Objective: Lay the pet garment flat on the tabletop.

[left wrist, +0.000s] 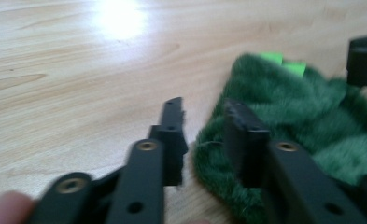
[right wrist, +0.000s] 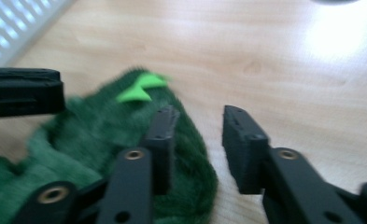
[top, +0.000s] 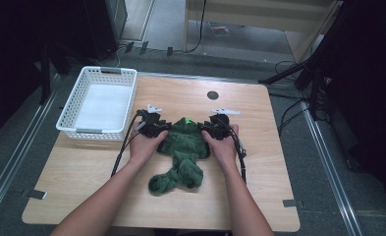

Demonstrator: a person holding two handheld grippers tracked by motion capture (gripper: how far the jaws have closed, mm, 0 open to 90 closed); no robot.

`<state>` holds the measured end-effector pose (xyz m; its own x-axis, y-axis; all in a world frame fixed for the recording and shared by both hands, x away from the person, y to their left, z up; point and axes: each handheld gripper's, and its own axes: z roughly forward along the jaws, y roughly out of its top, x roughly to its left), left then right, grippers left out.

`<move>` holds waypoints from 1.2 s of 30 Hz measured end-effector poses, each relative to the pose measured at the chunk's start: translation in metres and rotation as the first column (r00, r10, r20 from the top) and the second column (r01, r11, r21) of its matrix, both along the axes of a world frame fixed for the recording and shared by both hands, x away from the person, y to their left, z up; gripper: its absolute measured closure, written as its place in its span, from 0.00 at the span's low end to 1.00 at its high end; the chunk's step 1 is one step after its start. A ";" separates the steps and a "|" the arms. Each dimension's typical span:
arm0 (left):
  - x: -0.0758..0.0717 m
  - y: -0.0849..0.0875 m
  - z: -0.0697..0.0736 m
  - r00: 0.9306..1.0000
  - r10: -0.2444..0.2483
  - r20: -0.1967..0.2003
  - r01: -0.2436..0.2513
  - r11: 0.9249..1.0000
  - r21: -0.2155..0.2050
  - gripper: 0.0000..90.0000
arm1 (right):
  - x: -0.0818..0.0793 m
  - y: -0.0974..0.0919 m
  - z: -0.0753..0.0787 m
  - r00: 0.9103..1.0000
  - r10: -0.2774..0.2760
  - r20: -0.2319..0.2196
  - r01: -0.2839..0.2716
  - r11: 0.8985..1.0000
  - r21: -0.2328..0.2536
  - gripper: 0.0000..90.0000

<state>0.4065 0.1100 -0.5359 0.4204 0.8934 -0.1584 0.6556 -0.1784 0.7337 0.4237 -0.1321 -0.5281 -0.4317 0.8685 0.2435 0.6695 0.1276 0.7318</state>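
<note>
With both grippers (top: 153, 124) (top: 219, 126) released, straddling the cloth's (top: 183, 147) edges mid-frame, either may close on one layer and slip.

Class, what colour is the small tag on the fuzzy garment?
Bright lime green tag, on dark green garment; clearest in right gripper view.
</note>
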 end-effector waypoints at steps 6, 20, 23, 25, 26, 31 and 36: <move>0.000 -0.002 -0.005 1.000 -0.031 0.003 0.031 0.997 0.072 1.00 | -0.001 0.002 -0.010 0.999 0.041 -0.029 -0.042 0.998 -0.043 0.99; -0.011 0.008 0.017 0.997 0.052 0.057 -0.048 0.997 -0.067 0.57 | -0.013 -0.017 0.000 0.999 0.016 0.040 -0.017 1.000 0.023 0.71; -0.028 0.013 0.024 0.997 0.027 0.077 -0.020 0.995 -0.098 0.59 | -0.030 -0.031 0.009 0.997 0.009 0.073 -0.014 0.998 0.061 0.69; -0.041 0.014 0.026 0.996 0.007 0.087 0.004 0.993 -0.117 0.59 | -0.044 -0.040 0.012 0.996 0.004 0.084 -0.014 0.993 0.116 0.68; -0.043 0.014 0.026 0.996 0.003 0.087 0.007 0.993 -0.121 0.59 | -0.053 -0.044 0.013 0.996 0.008 0.093 -0.020 0.992 0.127 0.68; -0.066 0.018 0.017 0.997 -0.014 0.070 0.024 0.990 -0.136 0.58 | -0.085 -0.048 0.011 0.994 0.042 0.097 -0.054 0.990 0.133 0.68; -0.071 0.016 0.000 1.000 -0.027 0.011 0.028 0.992 -0.122 0.61 | -0.090 -0.040 0.002 0.999 0.036 0.028 -0.039 0.991 0.129 0.71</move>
